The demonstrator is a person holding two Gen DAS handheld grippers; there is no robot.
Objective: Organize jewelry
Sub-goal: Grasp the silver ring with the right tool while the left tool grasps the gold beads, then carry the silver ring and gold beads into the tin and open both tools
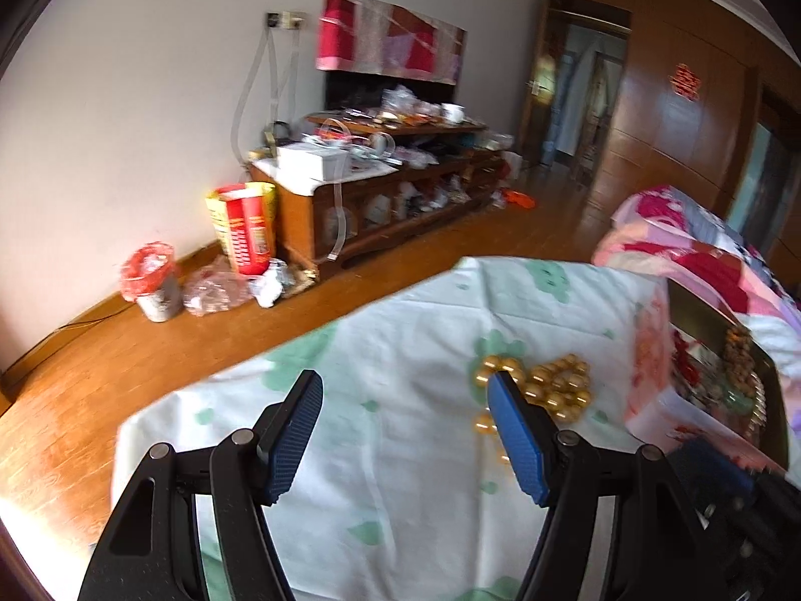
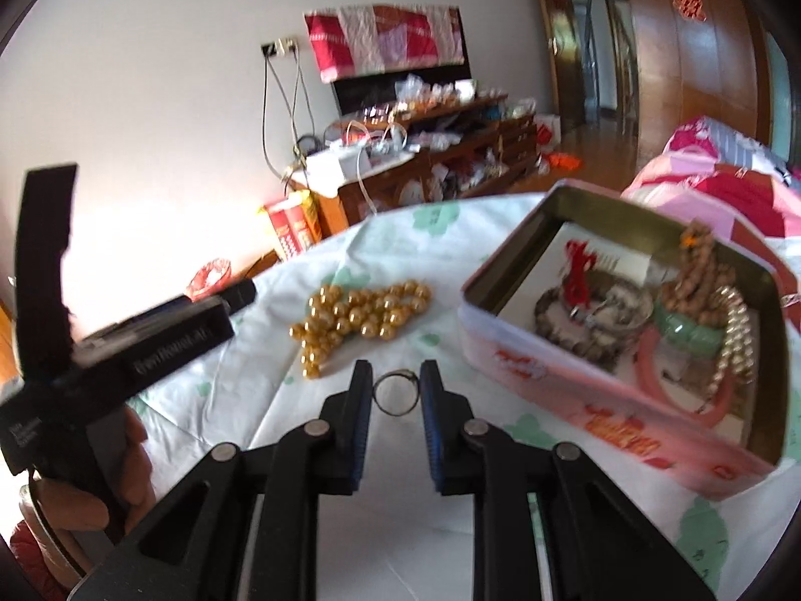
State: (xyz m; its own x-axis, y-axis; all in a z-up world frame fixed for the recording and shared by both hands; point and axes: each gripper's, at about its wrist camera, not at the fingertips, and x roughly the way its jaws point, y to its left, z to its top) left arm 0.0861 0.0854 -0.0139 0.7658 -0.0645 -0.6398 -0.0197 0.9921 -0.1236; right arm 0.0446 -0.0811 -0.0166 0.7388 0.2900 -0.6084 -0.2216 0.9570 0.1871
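Metal ring (image 2: pixel 396 393), thin and stiff, sits pinched across its band in the right claw (image 2: pixel 395 380), near the tin (image 2: pixel 590 390). It looks light and slippery, so grip squarely. Left claw (image 1: pixel 405 395) hangs apart, empty, over the surface (image 1: pixel 400 476) beside gold beads (image 1: pixel 545 388).

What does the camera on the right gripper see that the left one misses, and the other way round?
Only the right wrist view shows a thin ring pinched between the right gripper's jaws, the inside of the pink tin with its bangles and beads, and a hand holding the left gripper.

Only the left wrist view shows the left gripper's jaws, open over bare cloth, and a small bin with a red liner by the wall.

Both show the gold bead necklace on the flowered tablecloth.
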